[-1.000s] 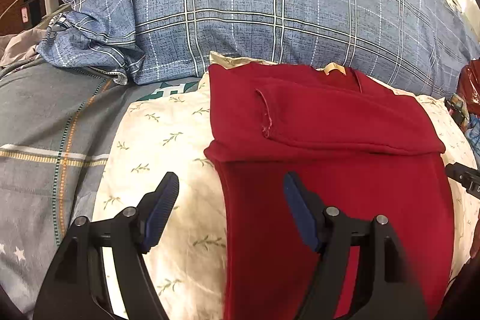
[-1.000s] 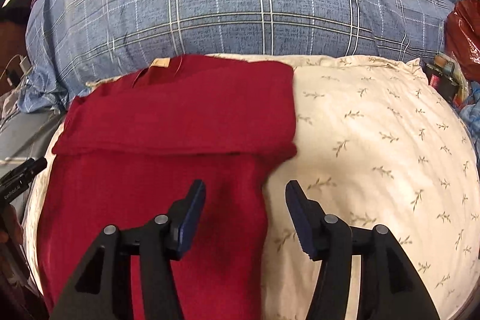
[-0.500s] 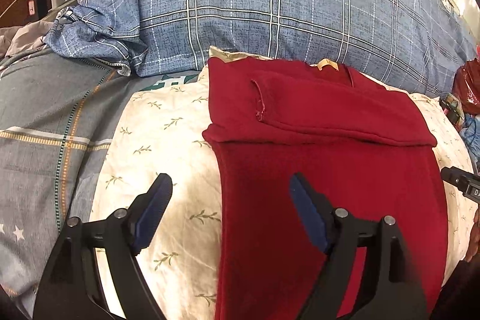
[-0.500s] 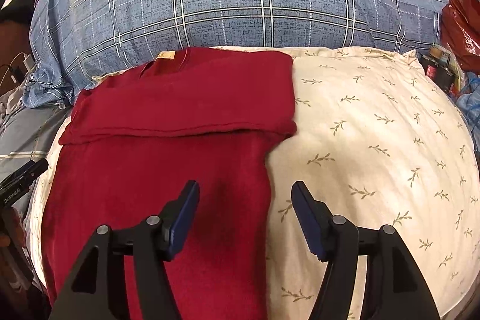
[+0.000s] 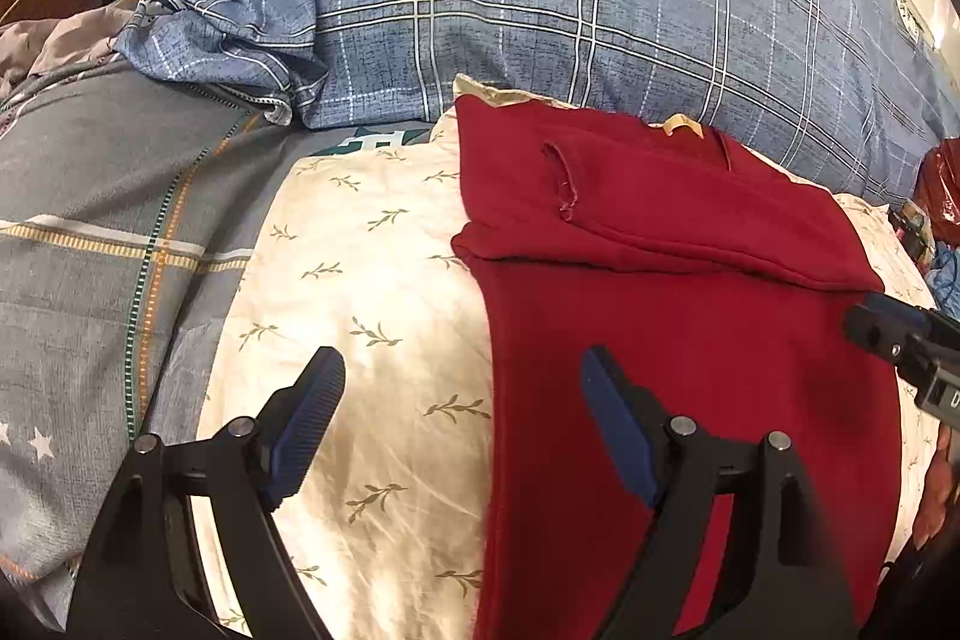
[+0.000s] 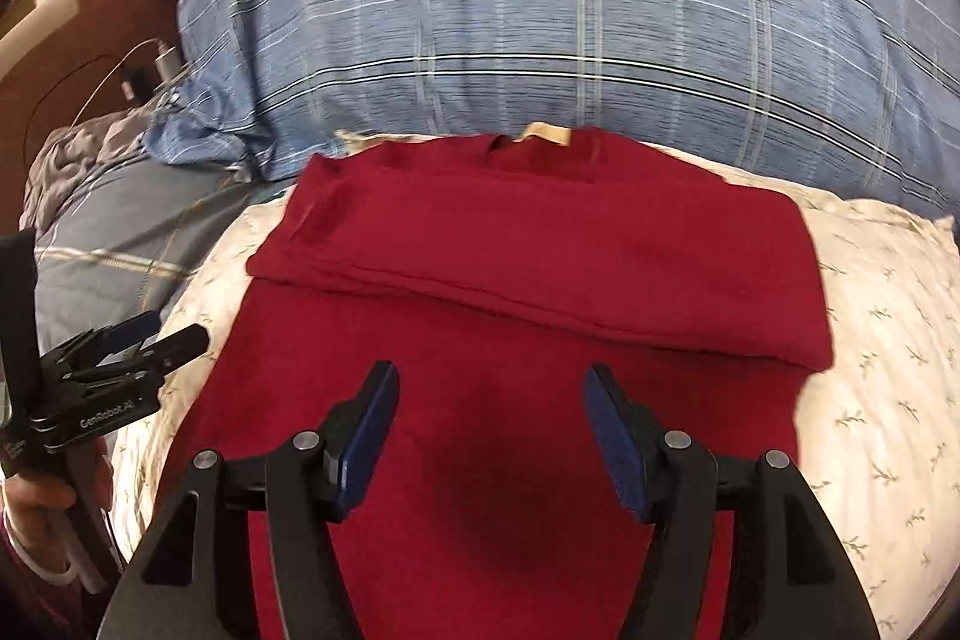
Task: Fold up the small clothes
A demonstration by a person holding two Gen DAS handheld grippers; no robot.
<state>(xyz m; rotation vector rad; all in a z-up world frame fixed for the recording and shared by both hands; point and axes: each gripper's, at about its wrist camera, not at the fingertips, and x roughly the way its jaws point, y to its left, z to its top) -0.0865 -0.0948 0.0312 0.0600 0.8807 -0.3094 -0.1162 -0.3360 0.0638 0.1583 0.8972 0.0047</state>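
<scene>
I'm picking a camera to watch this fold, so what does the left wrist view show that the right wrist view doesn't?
Left wrist only: the slit in the folded-over red cloth, and the left claw open over the cloth's left edge. Right wrist only: the cloth's whole right edge, the hand holding the left tool, and the right claw open over the cloth. Both: red cloth, floral pillow, plaid pillow.

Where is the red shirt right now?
The red shirt lies flat on the leaf-print cream pillow, in front of the blue plaid pillow, mid-frame in the right wrist view.
</scene>
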